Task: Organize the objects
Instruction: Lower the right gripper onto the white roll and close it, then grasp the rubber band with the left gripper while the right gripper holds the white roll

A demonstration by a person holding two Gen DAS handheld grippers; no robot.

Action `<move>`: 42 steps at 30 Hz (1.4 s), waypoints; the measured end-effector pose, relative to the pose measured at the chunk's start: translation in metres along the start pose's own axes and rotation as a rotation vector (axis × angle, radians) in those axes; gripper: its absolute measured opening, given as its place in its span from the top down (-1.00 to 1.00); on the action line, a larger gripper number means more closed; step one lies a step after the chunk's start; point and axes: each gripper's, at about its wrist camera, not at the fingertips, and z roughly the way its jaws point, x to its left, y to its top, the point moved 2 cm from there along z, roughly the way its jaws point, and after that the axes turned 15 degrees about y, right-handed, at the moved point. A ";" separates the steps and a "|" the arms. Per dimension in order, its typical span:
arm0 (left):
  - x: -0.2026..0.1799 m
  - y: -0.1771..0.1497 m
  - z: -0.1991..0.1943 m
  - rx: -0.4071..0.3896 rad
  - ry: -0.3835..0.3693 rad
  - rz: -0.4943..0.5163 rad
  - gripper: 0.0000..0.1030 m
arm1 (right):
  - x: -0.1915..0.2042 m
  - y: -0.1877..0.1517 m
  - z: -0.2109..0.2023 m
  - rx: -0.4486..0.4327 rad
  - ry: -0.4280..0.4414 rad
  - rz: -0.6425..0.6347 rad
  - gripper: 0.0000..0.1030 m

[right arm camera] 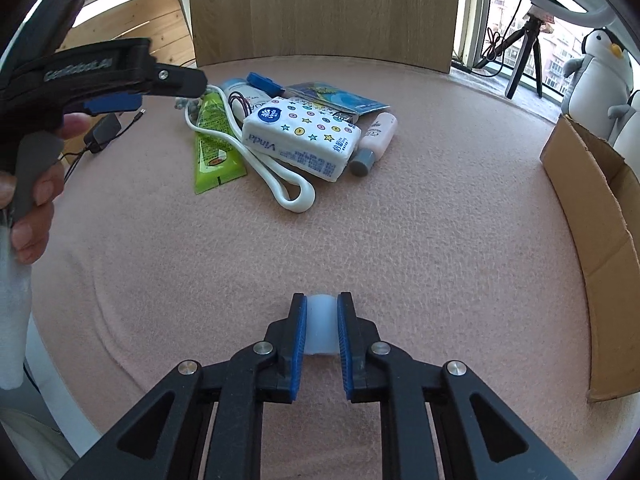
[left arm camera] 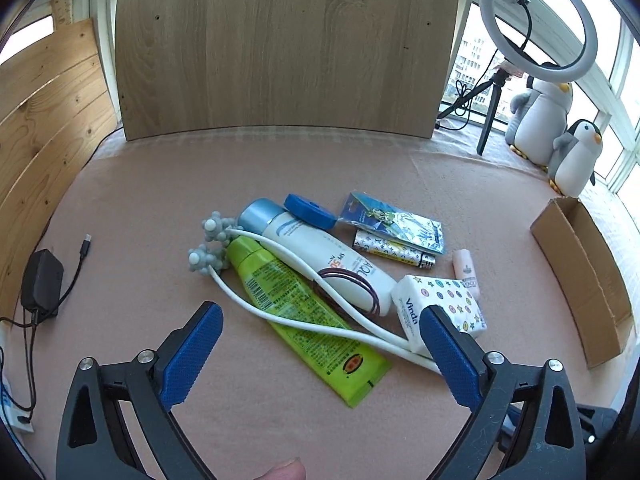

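A heap of small items lies mid-table on the pink cloth: a green tube, a white sunscreen bottle with red hair ties on it, a white massager with grey knobbed balls, a blue disc, a blue packet, a patterned stick, a pink bottle and a Vinda tissue pack. My left gripper hovers open over the near end of the heap, its pads touching nothing. My right gripper is shut on a small milky-white cylinder, low over bare cloth in front of the heap.
An open cardboard box stands at the right edge. Plush penguins and a ring light on a tripod stand at the back right. A black charger with a cable lies at the left. A wooden board closes the back.
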 end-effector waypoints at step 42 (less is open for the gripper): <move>-0.017 0.014 0.049 0.088 -0.198 -0.074 0.97 | -0.005 -0.004 -0.005 -0.060 0.041 0.024 0.72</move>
